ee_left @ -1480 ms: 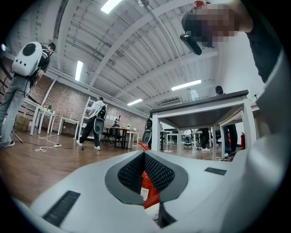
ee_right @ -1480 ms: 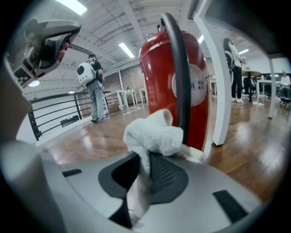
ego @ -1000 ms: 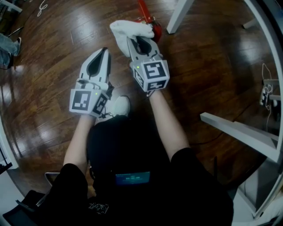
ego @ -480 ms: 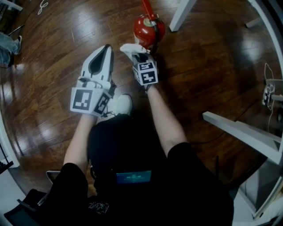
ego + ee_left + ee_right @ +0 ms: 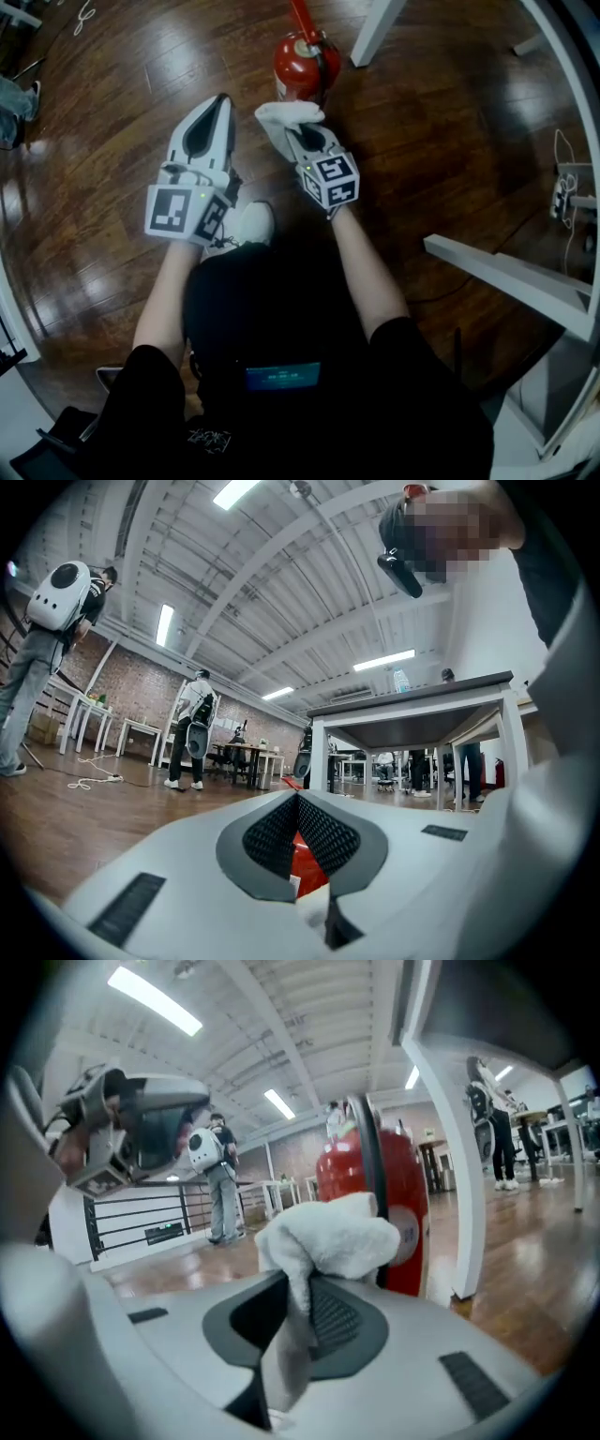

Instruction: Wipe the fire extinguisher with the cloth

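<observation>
Gripping cloth, right hand-held gripper near fire extinguisher.

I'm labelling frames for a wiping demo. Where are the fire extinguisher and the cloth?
fire extinguisher [image 5: 296, 69]: head view, on the red top of its body.
cloth [image 5: 333, 1232]: right gripper view, on the bunched white part above the jaws.

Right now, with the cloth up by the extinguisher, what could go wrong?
The fire extinguisher stands free on the floor, and the left gripper is shut short of it, steadying nothing: a firm wipe might tip it. The right gripper pinches only a fold of the cloth, so the bunched rest could pull loose.
</observation>
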Demonstrator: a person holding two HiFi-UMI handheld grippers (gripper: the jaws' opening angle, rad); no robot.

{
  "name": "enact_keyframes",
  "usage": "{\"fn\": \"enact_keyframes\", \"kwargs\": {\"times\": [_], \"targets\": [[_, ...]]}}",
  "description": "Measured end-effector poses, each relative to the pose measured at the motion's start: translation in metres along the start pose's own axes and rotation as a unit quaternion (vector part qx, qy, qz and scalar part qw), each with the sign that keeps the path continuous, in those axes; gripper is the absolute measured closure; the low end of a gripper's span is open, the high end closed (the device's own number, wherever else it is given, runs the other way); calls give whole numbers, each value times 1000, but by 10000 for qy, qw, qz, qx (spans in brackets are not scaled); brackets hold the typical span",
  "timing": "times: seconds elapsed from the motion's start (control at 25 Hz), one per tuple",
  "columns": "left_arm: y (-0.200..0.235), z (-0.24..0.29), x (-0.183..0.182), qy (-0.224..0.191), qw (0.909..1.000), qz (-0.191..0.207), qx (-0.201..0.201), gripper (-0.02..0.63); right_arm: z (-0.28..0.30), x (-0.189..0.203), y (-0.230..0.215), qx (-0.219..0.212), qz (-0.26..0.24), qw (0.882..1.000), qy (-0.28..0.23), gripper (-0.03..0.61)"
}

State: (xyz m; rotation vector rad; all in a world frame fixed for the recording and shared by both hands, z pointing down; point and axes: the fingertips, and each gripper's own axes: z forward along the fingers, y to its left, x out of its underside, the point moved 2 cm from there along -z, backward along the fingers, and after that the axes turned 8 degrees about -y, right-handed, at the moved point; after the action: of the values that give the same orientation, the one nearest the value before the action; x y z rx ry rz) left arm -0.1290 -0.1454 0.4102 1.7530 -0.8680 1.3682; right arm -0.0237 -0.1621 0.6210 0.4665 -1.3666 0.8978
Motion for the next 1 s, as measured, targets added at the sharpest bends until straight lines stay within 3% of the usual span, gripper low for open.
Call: {"fn": "enact_keyframes", "kwargs": {"times": [0.16, 0.32, 0.48, 0.68, 1.0], "targets": [[-9, 3, 0, 27, 10000, 29, 22, 614, -32, -82, 6, -113, -194, 9943, -1041, 506], [-13, 3, 1, 77, 9999, 52, 40, 615, -61, -163, -4, 8, -349, 9804, -1938, 505], [-14, 3, 3, 71, 10000, 48, 28, 614, -71, -206, -28, 134, -347, 9729, -2283, 505], [-15, 5, 3, 62, 10000, 44, 42, 614, -51, -162, -45, 214, -319, 9835, -1768, 505], [-13, 5, 1, 74, 10000, 61, 22, 614, -22, 4, -61, 442, -161, 9989, 78, 505]]}}
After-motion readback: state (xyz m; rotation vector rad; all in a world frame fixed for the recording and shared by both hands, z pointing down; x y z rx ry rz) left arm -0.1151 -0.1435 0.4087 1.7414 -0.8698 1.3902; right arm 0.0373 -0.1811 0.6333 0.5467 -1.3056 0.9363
